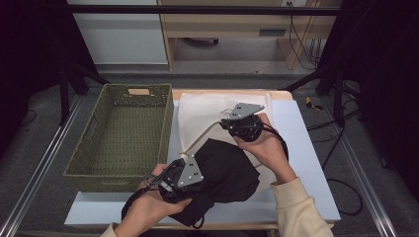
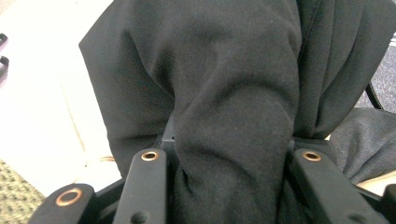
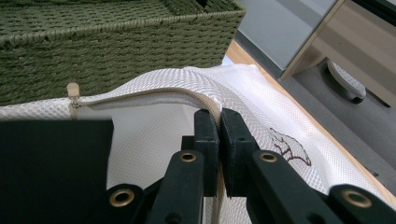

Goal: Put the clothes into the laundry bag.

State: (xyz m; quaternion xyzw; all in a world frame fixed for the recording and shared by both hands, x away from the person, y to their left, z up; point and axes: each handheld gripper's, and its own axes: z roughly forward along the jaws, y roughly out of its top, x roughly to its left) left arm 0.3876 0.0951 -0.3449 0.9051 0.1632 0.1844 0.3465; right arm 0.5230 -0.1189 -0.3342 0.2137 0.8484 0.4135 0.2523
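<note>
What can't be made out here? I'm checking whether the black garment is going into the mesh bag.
- Left tongs: pad contact, left gripper view, buried in black garment.
- Mesh bag opening: high view, covered by the garment.
- Right tongs: high view, tips under the grey plate.

Matt black cloth garment point(image 2: 233, 93), white mesh bag point(image 3: 261, 93), rough woven basket point(image 1: 123, 133).

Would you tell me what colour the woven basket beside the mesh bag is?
Olive green; the basket shows best in the high view.
</note>
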